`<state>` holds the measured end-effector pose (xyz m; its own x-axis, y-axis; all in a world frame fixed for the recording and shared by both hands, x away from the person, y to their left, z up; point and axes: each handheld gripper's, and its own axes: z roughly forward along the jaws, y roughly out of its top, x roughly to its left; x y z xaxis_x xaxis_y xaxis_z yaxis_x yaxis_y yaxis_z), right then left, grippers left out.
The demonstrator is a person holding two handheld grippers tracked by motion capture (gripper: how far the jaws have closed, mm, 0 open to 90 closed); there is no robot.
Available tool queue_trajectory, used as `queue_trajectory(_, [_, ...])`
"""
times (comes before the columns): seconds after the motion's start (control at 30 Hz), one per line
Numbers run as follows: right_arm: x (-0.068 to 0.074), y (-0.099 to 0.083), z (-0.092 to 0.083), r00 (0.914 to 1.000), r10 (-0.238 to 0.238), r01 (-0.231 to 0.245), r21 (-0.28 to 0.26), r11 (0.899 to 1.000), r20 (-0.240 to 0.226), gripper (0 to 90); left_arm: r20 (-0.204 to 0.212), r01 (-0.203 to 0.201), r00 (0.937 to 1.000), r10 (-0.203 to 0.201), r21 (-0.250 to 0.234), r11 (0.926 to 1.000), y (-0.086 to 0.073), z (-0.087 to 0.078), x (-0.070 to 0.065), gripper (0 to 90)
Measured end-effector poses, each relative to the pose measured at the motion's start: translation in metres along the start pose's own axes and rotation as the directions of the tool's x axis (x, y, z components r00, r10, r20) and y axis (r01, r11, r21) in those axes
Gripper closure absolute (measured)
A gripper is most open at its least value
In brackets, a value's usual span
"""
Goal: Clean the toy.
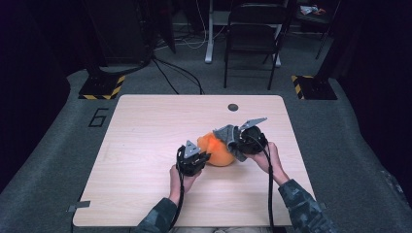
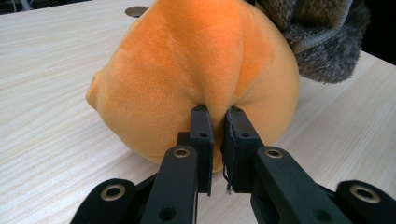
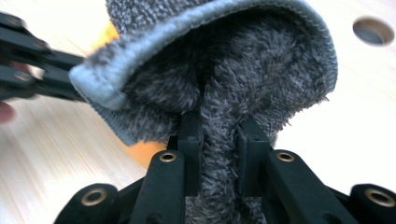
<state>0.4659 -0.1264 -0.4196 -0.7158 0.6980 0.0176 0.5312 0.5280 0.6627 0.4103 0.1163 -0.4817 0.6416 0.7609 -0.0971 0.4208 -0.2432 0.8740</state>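
An orange plush toy (image 1: 218, 150) lies near the middle of the wooden table (image 1: 145, 131). My left gripper (image 1: 203, 158) sits at its near left side, shut on a pinched fold of the orange plush toy (image 2: 196, 70). A grey fuzzy cloth (image 1: 232, 138) with a lighter hemmed edge drapes over the toy's right side. My right gripper (image 1: 239, 143) is shut on a bunched fold of the grey cloth (image 3: 243, 70) and holds it up off the table. A sliver of the orange toy (image 3: 144, 154) shows under the cloth. The left gripper's arms (image 3: 28, 60) cross the right gripper view's left edge.
A round cable hole (image 1: 233, 107) sits in the table's far edge. Beyond the table stands a black folding chair (image 1: 252, 34), with cables and two black-and-yellow striped bases (image 1: 99, 87) on the grey carpet.
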Motion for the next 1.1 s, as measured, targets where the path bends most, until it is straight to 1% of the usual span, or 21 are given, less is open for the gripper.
queue_trajectory(0.03, [-0.003, -0.001, 0.002, 1.0, -0.001, 0.001, 0.01, 1.0, 0.009, 75.2, 0.0, -0.002, 1.0, 0.002, 0.0, 1.0, 0.0, 0.0, 0.0, 82.9])
queue_trajectory(0.07, [-0.004, -0.003, 0.004, 0.9998, 0.015, -0.015, 0.017, 1.0, 0.01, 75.2, 0.001, 0.0, 1.0, 0.0, 0.0, 1.0, 0.0, 0.0, 0.0, 83.0])
queue_trajectory(0.1, [-0.007, -0.005, 0.006, 0.9996, 0.019, -0.02, 0.037, 0.999, 0.02, 75.2, 0.0, -0.001, 1.0, 0.001, 0.0, 1.0, 0.0, 0.0, 0.0, 82.9])
queue_trajectory(0.2, [-0.014, -0.01, 0.013, 0.9989, 0.036, -0.038, 0.07, 0.997, 0.03, 75.1, 0.0, -0.002, 1.0, 0.002, 0.001, 1.0, 0.0, 0.0, 0.0, 82.9])
queue_trajectory(0.33, [-0.022, -0.018, 0.027, 0.9966, 0.04, -0.049, 0.129, 0.99, 0.073, 74.9, 0.0, 0.004, 1.0, -0.004, -0.003, 1.0, 0.0, 0.0, 0.001, 82.8])
queue_trajectory(0.43, [-0.025, -0.023, 0.035, 0.9959, 0.045, -0.057, 0.158, 0.986, 0.079, 74.9, 0.002, 0.011, 0.9999, -0.011, -0.005, 0.9999, 0.0, 0.001, 0.001, 82.6])
queue_trajectory(0.47, [-0.025, -0.024, 0.036, 0.9958, 0.048, -0.061, 0.166, 0.984, 0.078, 74.9, -0.006, 0.011, 0.9999, -0.011, -0.008, 0.9999, 0.0, 0.001, 0.001, 82.6])
queue_trajectory(0.6, [-0.026, -0.021, 0.03, 0.9951, 0.053, -0.065, 0.151, 0.986, 0.083, 75.1, -0.011, 0.015, 0.9998, -0.015, -0.005, 0.9999, 0.0, 0.0, 0.002, 82.4])
queue_trajectory(0.63, [-0.026, -0.019, 0.026, 0.9948, 0.044, -0.056, 0.135, 0.989, 0.093, 75.2, -0.012, 0.019, 0.9997, -0.019, -0.006, 0.9998, 0.0, 0.0, 0.002, 82.3])
queue_trajectory(0.7, [-0.025, -0.013, 0.012, 0.9961, 0.042, -0.05, 0.095, 0.994, 0.077, 75.2, -0.008, 0.026, 0.9996, -0.026, -0.004, 0.9997, 0.0, -0.001, 0.003, 82.3])
queue_trajectory(0.73, [-0.023, -0.01, 0.006, 0.9954, 0.041, -0.047, 0.062, 0.997, 0.086, 75.2, -0.008, 0.026, 0.9996, -0.026, -0.005, 0.9997, 0.0, 0.0, 0.003, 82.3])
queue_trajectory(0.77, [-0.022, -0.006, -0.002, 0.9968, 0.033, -0.036, 0.04, 0.999, 0.073, 75.2, -0.011, 0.026, 0.9996, -0.026, -0.008, 0.9996, 0.0, 0.0, 0.003, 82.3])
queue_trajectory(0.8, [-0.019, -0.004, -0.008, 0.9967, 0.043, -0.044, 0.016, 0.999, 0.069, 75.2, -0.013, 0.025, 0.9996, -0.025, -0.009, 0.9997, 0.0, 0.0, 0.002, 82.2])
queue_trajectory(0.83, [-0.016, 0.0, -0.017, 0.9979, 0.038, -0.037, -0.016, 0.999, 0.052, 75.2, -0.013, 0.023, 0.9997, -0.023, -0.009, 0.9997, 0.0, 0.0, 0.002, 82.2])
queue_trajectory(0.87, [-0.012, 0.003, -0.022, 0.9989, 0.02, -0.018, -0.035, 0.999, 0.041, 75.2, -0.012, 0.023, 0.9997, -0.023, -0.009, 0.9997, 0.0, 0.0, 0.002, 82.1])
queue_trajectory(0.93, [-0.003, 0.008, -0.028, 0.9997, -0.01, 0.011, -0.053, 0.999, 0.02, 75.2, -0.016, 0.021, 0.9996, -0.022, -0.011, 0.9997, 0.0, 0.0, 0.003, 82.0])
queue_trajectory(0.97, [0.002, 0.009, -0.027, 0.9995, -0.027, 0.028, -0.045, 0.999, 0.015, 75.2, -0.01, 0.021, 0.9997, -0.021, -0.003, 0.9998, 0.0, -0.001, 0.003, 81.8])
queue_trajectory(1.0, [0.005, 0.01, -0.025, 0.9992, -0.039, 0.039, -0.032, 0.999, 0.006, 75.2, -0.015, 0.021, 0.9997, -0.021, -0.009, 0.9997, 0.0, 0.0, 0.004, 81.8])
queue_trajectory(1.03, [0.009, 0.01, -0.021, 0.9986, -0.049, 0.049, -0.009, 0.999, -0.018, 75.1, -0.015, 0.023, 0.9996, -0.023, -0.009, 0.9997, 0.0, 0.0, 0.004, 81.8])
queue_trajectory(1.07, [0.012, 0.01, -0.017, 0.9982, -0.058, 0.058, 0.002, 0.998, -0.016, 75.1, -0.015, 0.024, 0.9996, -0.024, -0.01, 0.9997, 0.0, 0.0, 0.004, 81.7])
queue_trajectory(1.1, [0.016, 0.009, -0.012, 0.9984, -0.056, 0.056, 0.01, 0.998, 0.003, 75.1, -0.014, 0.025, 0.9996, -0.025, -0.01, 0.9996, 0.0, 0.0, 0.004, 81.5])
